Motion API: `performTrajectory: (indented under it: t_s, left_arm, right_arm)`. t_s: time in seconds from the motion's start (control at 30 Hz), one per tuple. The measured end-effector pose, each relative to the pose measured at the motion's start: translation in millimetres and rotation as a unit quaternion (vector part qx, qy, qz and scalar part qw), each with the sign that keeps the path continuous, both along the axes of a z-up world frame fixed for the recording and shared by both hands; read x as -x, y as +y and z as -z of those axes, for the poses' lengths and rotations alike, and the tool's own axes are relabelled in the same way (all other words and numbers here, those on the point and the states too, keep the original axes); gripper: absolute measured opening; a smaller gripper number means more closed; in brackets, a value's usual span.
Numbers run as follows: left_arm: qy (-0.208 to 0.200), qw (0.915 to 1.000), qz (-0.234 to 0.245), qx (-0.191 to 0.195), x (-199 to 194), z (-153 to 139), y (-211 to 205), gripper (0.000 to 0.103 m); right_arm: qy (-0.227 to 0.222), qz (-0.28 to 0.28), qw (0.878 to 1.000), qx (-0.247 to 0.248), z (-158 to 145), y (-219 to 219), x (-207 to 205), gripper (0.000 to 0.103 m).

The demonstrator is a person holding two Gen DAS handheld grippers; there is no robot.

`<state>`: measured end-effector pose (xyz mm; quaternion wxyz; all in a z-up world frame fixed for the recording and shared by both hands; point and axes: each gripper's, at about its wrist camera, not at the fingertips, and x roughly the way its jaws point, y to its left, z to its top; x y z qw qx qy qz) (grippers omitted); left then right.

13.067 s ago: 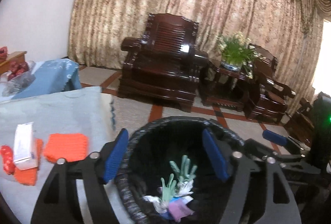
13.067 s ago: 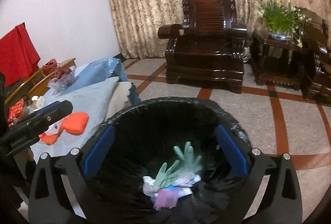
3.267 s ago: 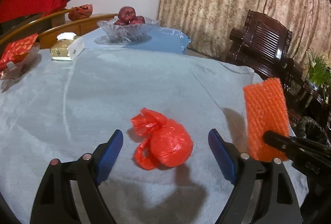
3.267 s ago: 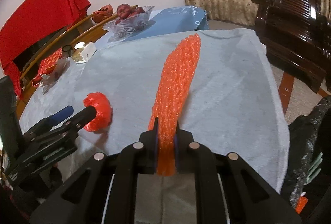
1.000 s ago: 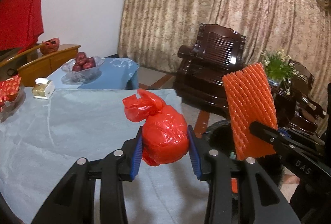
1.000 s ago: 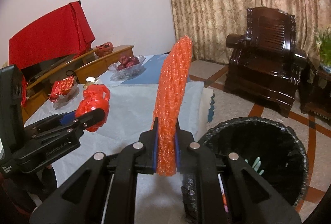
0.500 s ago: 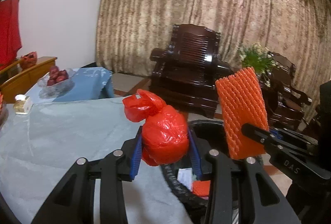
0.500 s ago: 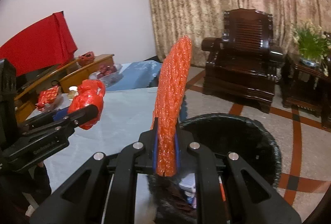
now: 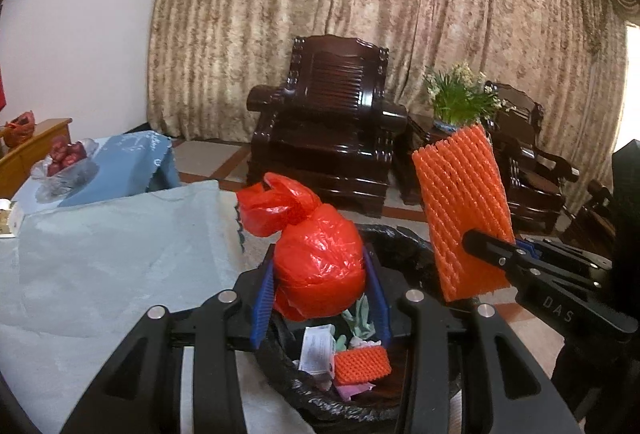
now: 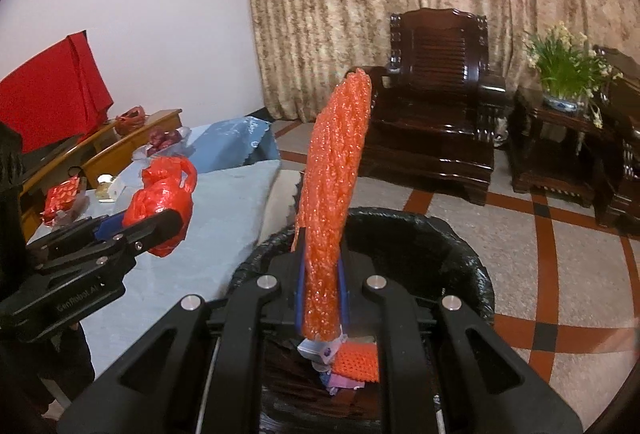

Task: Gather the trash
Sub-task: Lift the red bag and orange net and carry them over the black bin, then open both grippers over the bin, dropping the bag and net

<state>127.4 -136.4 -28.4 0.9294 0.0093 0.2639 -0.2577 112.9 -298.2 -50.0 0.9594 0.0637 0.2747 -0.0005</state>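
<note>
My left gripper (image 9: 320, 298) is shut on a knotted red plastic bag (image 9: 316, 254), held in the air over the near rim of the black-lined trash bin (image 9: 404, 234). The right gripper (image 10: 320, 298) is shut on the lower end of an orange foam net sleeve (image 10: 332, 193), which stands upright above the trash bin (image 10: 460, 234). From the left wrist view the orange foam net sleeve (image 9: 460, 209) hangs over the bin's right side. Inside the bin lie a smaller orange net piece (image 9: 360, 366), a white wrapper (image 9: 316, 350) and green gloves (image 9: 360, 318). The red plastic bag (image 10: 160, 201) shows left of the sleeve.
A table with a pale grey-blue cloth (image 9: 100, 254) stands left of the bin. A glass bowl of red fruit (image 9: 64, 157) sits at its far end. Dark wooden armchairs (image 9: 332, 129) and a plant (image 9: 460, 97) on a side table stand behind, on tiled floor (image 10: 560, 254).
Both grippers have swung from over the table to over the bin, each keeping hold of its load. The bin's contents have come into view beneath them.
</note>
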Motion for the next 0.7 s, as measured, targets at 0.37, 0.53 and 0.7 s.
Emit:
performTrajectory:
  t_s: [0.37,0.53,0.7]
  left_arm:
    - [0.017,0.9995,0.022,-0.013,-21,27,-22,0.041]
    - [0.027,0.9990,0.028,-0.022,-31,43,-31,0.042]
    - [0.036,0.9981,0.038,-0.034,-43,62,-40,0.042]
  right_arm:
    - [0.039,0.022,0.999,-0.005,31,-20,-13,0.011]
    - [0.057,0.031,0.998,-0.006,46,-29,-21,0.013]
    - [0.082,0.039,0.996,-0.008,66,-39,-33,0.014]
